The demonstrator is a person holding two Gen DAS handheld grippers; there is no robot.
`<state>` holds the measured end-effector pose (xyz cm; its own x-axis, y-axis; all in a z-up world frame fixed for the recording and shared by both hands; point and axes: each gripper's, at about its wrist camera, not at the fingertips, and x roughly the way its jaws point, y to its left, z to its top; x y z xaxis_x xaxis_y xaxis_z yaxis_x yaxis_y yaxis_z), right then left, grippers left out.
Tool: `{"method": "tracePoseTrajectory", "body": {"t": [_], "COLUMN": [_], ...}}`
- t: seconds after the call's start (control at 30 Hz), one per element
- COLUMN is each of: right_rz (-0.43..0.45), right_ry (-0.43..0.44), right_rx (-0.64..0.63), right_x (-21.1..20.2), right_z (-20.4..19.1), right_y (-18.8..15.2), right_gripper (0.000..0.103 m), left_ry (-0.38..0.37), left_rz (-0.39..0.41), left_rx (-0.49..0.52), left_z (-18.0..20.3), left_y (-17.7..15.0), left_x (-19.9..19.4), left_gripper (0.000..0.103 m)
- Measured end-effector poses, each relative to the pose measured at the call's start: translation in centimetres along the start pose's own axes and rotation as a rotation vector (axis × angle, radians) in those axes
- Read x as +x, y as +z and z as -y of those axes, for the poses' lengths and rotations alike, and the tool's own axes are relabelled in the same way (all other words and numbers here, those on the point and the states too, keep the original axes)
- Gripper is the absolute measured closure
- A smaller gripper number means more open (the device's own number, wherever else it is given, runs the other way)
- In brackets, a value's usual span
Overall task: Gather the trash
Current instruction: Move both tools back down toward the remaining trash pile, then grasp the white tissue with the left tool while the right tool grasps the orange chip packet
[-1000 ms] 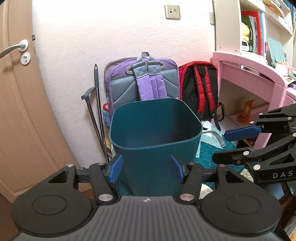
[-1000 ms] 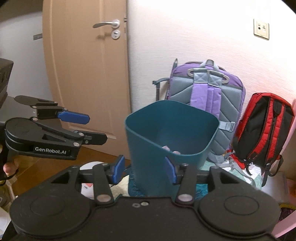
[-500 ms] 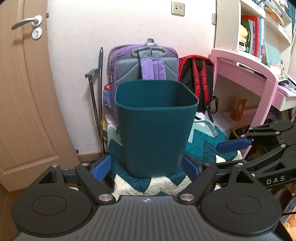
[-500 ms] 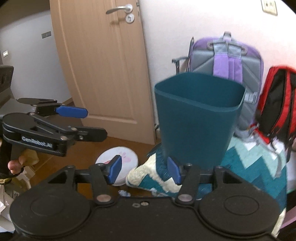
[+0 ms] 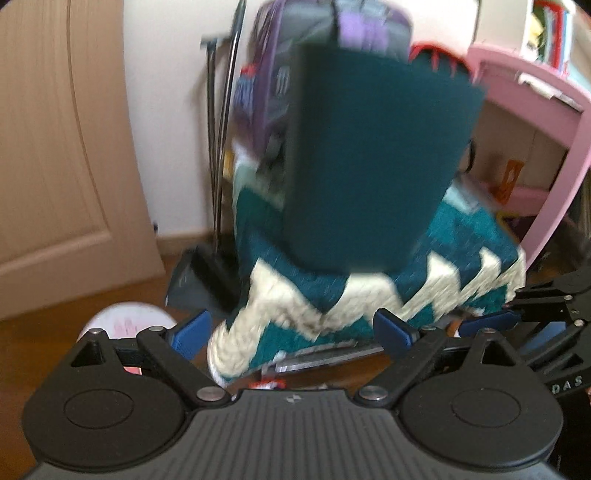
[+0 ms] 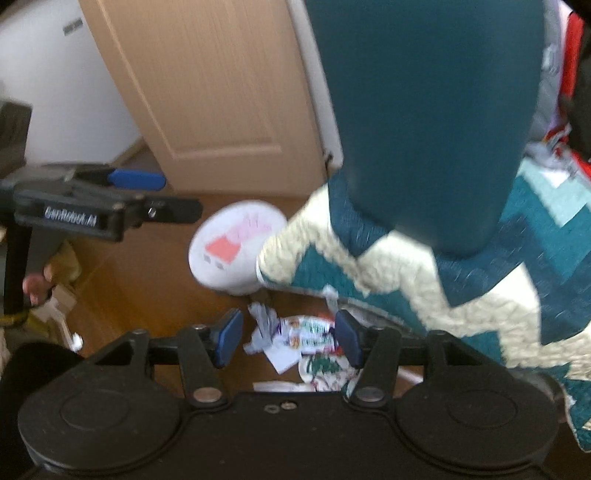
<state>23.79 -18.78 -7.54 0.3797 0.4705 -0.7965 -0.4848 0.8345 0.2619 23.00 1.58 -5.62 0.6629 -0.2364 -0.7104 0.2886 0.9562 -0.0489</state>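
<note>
bright even indoor light, heavy motion blur, fisheye bending at edges

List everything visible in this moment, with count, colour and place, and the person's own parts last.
bin: one, dark teal, on the blanket.
blanket: one, teal and cream zigzag, draped under the bin.
wrappers and paper scraps: several, mixed colours, on the floor by the blanket's edge.
round white object: one, pink print, on the floor.
door: one, light wood, behind.
backpacks: two, purple-grey and red-black, against the wall.
desk: one, pink, far side.
left gripper: open, empty.
right gripper: open over the scraps.
</note>
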Motion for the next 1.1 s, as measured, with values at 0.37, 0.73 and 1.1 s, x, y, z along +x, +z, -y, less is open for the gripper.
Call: {"method": "tracePoseTrajectory", "body": {"t": [0.37,0.73,1.1], "right_rz": [-0.261,-0.475,-0.575], "right_ry": [0.022,0.045,0.056], "right_rx": [-0.022,-0.202,-0.298], "right_x": [13.6,25.7,33.2], "right_z": [2.1,3.0,3.4], "right_y": [-6.2,-11.9,-17.5], "right_gripper": [0.048,0.048,0.048], "left_ry": [-0.026,-0.107,-0.136], "left_rz": [-0.262,-0.465,-0.595], "left_rx": [0.095,0.295,0.217], "left_z": [-3.6,-1.8,-2.7], "left_y": [-8.0,-17.0,-24.5], "left_x": [14.1,25.0,32.3], "left_gripper": [0.008,0.008,0.008]}}
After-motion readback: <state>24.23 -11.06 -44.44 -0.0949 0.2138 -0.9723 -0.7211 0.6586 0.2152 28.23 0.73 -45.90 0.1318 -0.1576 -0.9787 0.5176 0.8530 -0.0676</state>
